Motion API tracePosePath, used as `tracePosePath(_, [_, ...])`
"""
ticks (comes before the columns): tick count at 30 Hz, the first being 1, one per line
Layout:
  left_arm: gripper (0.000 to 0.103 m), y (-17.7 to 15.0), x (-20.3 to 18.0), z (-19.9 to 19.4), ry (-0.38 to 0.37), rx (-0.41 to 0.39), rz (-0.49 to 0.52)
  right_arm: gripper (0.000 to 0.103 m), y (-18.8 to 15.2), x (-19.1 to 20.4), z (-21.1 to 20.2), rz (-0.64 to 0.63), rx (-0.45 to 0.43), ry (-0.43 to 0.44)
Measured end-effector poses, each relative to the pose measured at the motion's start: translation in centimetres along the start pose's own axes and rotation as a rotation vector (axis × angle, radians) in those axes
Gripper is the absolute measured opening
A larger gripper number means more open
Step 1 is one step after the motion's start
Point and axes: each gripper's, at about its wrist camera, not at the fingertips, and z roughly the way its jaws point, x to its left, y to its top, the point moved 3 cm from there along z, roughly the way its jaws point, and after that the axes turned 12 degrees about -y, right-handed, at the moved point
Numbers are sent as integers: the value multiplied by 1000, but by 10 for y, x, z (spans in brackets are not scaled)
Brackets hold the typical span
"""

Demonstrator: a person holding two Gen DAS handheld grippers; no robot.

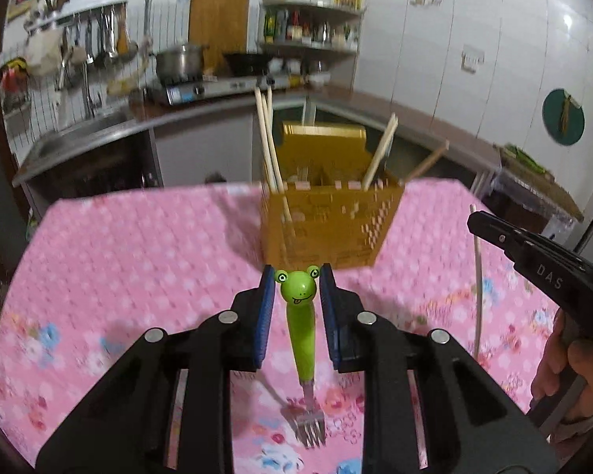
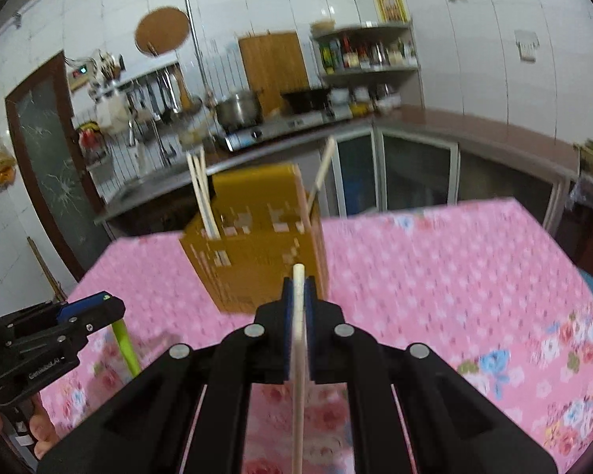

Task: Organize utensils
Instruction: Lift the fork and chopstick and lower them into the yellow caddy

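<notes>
A fork with a green frog-head handle [image 1: 301,316] hangs tines down above the pink tablecloth [image 1: 138,256]. My left gripper [image 1: 298,281] is shut on the frog head. My right gripper [image 2: 299,288] is shut on a pale wooden chopstick [image 2: 298,375], which hangs down from its pads. A yellow slotted utensil caddy [image 1: 328,221] stands at the table's far edge, just ahead of both grippers, with several chopsticks [image 1: 267,138] leaning in it. In the right wrist view, the caddy [image 2: 257,245] lies straight ahead and the left gripper [image 2: 99,302] is at lower left with the green handle [image 2: 126,343] below it.
In the left wrist view, the right gripper [image 1: 533,252] and a hand [image 1: 561,371] fill the right edge. Behind the table runs a kitchen counter [image 1: 375,98] with a stove [image 1: 217,87], a pot [image 1: 180,61] and a sink [image 1: 79,130]. A spice shelf [image 2: 369,55] hangs on the tiled wall.
</notes>
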Motion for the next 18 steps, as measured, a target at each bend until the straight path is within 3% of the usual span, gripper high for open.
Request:
tracePosePath(6, [22, 34, 1, -29, -20, -133, 4, 6, 42, 10, -11, 18, -106, 21])
tracePosePath(11, [22, 82, -7, -56, -33, -230, 32, 6, 93, 19, -20, 26, -214, 29])
tracePosePath(18, [22, 145, -12, -70, -36, -294, 51, 6, 151, 31, -18, 40, -330, 18])
